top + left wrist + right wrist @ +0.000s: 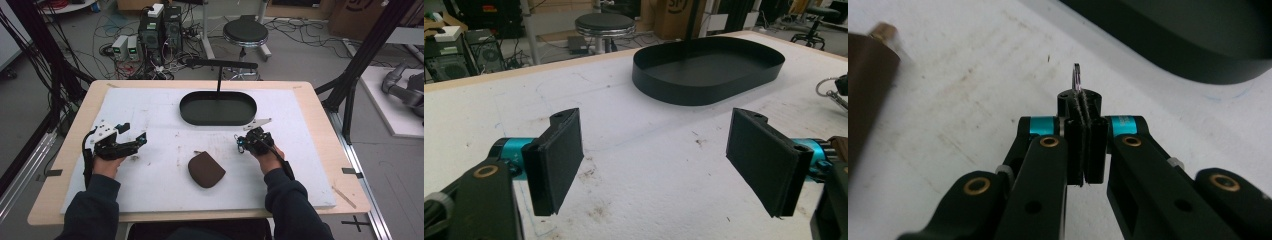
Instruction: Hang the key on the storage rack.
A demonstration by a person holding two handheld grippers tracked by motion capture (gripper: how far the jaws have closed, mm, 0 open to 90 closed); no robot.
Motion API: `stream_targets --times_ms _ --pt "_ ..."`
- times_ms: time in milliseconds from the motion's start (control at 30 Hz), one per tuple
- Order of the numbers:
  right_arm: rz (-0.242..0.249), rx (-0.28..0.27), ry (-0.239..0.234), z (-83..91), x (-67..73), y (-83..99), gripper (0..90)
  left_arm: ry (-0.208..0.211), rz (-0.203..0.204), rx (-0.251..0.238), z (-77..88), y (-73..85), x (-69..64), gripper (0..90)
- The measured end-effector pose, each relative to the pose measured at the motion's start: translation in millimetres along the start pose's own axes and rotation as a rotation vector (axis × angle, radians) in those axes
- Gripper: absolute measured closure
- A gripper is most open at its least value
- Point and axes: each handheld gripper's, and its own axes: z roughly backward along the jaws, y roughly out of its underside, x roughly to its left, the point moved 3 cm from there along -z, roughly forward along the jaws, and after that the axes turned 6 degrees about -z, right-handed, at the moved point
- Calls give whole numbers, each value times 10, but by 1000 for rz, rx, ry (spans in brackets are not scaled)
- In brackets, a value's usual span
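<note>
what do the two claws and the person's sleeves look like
Both claws are black linkage frames with brass-coloured pivot rings and turquoise collars behind flat black padded jaws. The left claw carries a pale three-cornered plate on top; the right claw trails a black cable along the forearm. The person wears dark long sleeves.

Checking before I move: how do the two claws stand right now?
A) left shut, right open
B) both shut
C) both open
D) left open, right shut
D: the left claw has its pads wide apart over the white board, while the right claw has its pads pressed together.
</note>
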Motion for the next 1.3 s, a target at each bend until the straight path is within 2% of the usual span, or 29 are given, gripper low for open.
stream_targets --times_ms 33,367,867,933,1000,1067,1300 --pt "-9 -31 -3 57 -21 -42 900 1 0 1 0 0 0 227" --pt "-21 -139 0 219 -114 -308 900 0 10 -7 -2 2 9 230" --pt "-19 -216 15 263 -215 -720 900 1 10 -6 5 4 20 230" --pt "-42 -253 16 299 -306 -852 900 1 8 -4 4 4 21 230" --pt "-47 -265 13 312 -342 -897 900 0 9 -4 1 6 21 230" --pt "-58 -294 17 342 -443 -1022 900 0 11 -6 3 5 21 230" --pt "-90 -325 53 354 -738 -1257 900 -1 12 -7 3 6 23 231"
